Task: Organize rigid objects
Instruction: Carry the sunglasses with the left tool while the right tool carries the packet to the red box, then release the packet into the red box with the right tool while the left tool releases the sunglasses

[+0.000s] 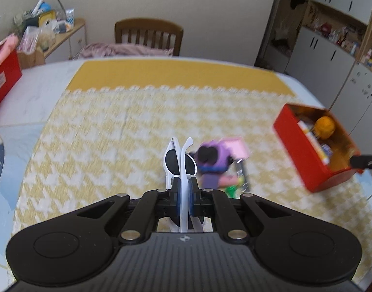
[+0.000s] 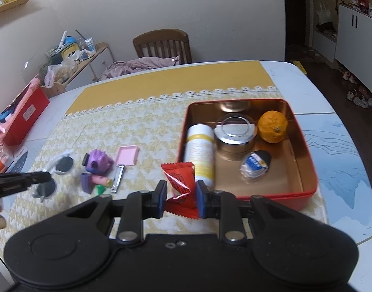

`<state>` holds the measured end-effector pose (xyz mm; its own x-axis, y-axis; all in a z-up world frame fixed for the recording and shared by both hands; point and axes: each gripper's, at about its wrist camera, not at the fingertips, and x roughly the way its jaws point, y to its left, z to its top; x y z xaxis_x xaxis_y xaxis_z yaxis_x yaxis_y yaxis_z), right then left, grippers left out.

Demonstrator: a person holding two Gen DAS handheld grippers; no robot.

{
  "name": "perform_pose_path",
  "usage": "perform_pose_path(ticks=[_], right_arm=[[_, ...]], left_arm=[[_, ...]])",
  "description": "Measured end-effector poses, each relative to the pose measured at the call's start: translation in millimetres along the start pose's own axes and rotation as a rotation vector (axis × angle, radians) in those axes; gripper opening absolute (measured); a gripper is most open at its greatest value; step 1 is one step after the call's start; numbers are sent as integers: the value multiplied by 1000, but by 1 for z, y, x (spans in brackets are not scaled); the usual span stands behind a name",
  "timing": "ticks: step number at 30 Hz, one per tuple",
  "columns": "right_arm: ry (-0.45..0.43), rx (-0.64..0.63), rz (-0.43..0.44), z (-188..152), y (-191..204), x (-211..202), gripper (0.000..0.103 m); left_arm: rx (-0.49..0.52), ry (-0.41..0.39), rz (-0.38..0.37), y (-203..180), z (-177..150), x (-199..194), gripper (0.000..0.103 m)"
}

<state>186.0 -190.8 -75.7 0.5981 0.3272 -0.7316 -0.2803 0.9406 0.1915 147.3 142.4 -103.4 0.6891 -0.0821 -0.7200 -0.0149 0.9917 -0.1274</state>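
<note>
Sunglasses clamped in left jaws | red packet clamped in right jaws | yellow tablecloth, wooden chair

Left wrist view: mounted behind its hand-held gripper, angled down across the worktop toward the far chair, close above the yellow cloth. Right wrist view: likewise behind its hand-held gripper, facing the same far wall, close over the red tin. Shared: cloth, chair, tin, purple toy, left side shelf.
</note>
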Motion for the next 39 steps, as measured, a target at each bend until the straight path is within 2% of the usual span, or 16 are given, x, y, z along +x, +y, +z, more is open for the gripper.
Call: perform_pose_path(ticks=[9,18,28,39], right_arm=[[-11,-3,-21,7,-31,-4,24],[-7,-31,-47,16,-63,0,24],[32,-70,-67,22,-94,18,24],[101,-203,-67,29,-98,46,24]], left_arm=[[7,-49,-129,-50,28,-16,6],[90,-74,-211,-126,51,8,6],[167,-38,-224,-198,72,66,6],[196,1,-198,-238,82,118,6]])
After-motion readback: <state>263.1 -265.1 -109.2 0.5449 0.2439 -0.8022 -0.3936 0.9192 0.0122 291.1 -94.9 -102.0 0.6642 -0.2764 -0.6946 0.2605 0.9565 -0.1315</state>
